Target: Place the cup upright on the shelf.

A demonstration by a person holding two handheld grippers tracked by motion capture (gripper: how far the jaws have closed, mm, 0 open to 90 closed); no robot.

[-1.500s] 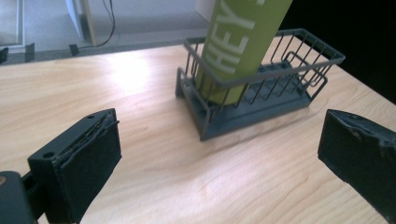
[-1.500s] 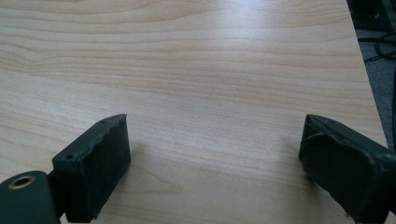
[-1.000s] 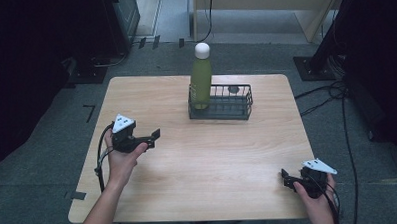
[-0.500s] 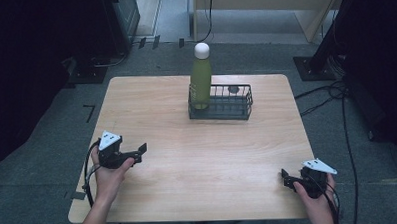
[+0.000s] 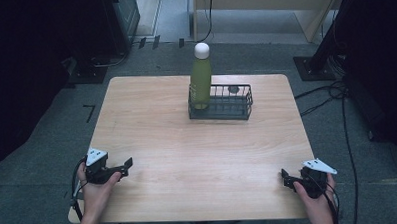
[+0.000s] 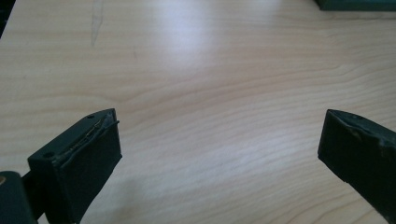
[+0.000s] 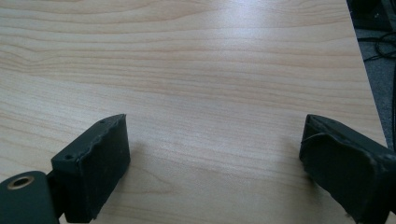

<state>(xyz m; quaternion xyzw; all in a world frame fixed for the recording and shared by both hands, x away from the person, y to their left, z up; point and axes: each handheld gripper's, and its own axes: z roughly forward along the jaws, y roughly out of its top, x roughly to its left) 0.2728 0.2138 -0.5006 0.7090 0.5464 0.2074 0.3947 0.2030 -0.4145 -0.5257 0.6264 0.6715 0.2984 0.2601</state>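
Both my grippers, left gripper (image 5: 122, 167) and right gripper (image 5: 288, 178), rest with blocky black jaws spread over pale woodgrain table (image 5: 198, 152), gripping nothing. Well ahead, a smooth green bottle (image 5: 201, 82) stands upright in a wire basket (image 5: 221, 103).

High view: overhead from near side, facing forward-down across whole table (image 5: 198, 157). Both gripper views: low, close over tabletop, near left and near right corners; shared wood surface.

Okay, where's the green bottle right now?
In the high view, the green bottle stands upright in the left end of the black wire basket, at the far middle of the table.
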